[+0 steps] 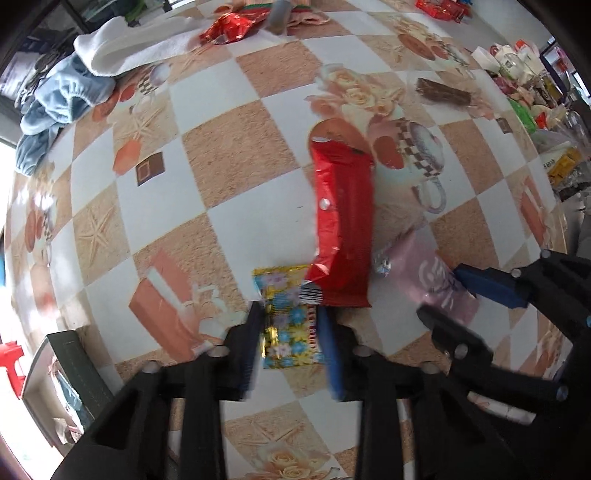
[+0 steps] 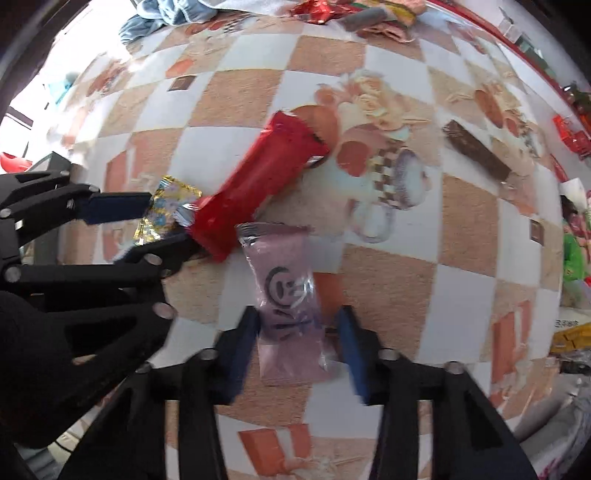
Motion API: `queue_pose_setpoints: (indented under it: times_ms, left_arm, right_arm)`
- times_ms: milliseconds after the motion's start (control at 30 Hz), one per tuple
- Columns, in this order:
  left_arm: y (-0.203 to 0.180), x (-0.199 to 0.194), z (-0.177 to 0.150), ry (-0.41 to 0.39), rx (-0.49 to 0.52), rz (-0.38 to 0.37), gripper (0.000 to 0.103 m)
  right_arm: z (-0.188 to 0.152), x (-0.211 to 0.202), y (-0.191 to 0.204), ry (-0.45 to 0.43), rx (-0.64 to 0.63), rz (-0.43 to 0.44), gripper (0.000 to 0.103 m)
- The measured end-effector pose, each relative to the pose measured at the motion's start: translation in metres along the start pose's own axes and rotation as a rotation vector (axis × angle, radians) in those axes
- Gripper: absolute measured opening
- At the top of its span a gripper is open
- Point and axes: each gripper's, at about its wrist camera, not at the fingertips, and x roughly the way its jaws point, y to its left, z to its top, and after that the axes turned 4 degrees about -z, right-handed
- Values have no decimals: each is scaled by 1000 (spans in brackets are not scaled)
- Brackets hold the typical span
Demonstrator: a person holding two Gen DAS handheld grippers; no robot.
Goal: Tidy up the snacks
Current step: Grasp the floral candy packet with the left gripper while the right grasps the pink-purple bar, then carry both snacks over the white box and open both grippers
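Observation:
My left gripper (image 1: 290, 317) is shut on a yellow floral snack packet (image 1: 288, 317), low over the table; it also shows in the right wrist view (image 2: 166, 210). A long red snack pack (image 1: 343, 221) lies just beyond it, its near end over the packet's top edge. My right gripper (image 2: 299, 325) straddles a pink translucent snack packet (image 2: 288, 291), its jaws close on both sides; I cannot tell whether they pinch it. In the left wrist view the right gripper (image 1: 443, 295) sits at the pink packet (image 1: 432, 273). A brown bar (image 1: 443, 92) lies farther back.
The table has a checkered floral cloth (image 1: 221, 155). White and blue cloths (image 1: 92, 66) lie at the far left. More red wrappers (image 1: 232, 26) sit at the far edge. Boxes and bottles (image 1: 524, 74) crowd the right side. A dark box (image 1: 70, 365) stands near left.

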Motion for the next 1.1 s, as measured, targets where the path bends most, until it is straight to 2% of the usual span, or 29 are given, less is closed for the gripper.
queue_pose_setpoints:
  times_ms: [167,300,400,600,800,1100]
  left_arm:
    - [4,1,-9,10,-21,-42,28]
    - [21,-13,-32,-38,-107,-130,28]
    - [28,-26,-48,-56,-148,-147,28]
    - [28,-45,-60,-66,-128,-100,28]
    - [28,-58,-76,-69,-168,-57,28]
    - [27,-75,-103,-87,-150,-23,28]
  right_arm:
    - [1,-1,-4,24,-24,-11,29]
    - [-8,-5,-13,37,19,40,27]
    - [-25,-12,-24,32,57,67,27]
    - [-58,-25,-37,29,75,79,27]
    - [-79,-50,-34,8,92,100,27]
    - [-87,-78,-18,-30,40,105,27]
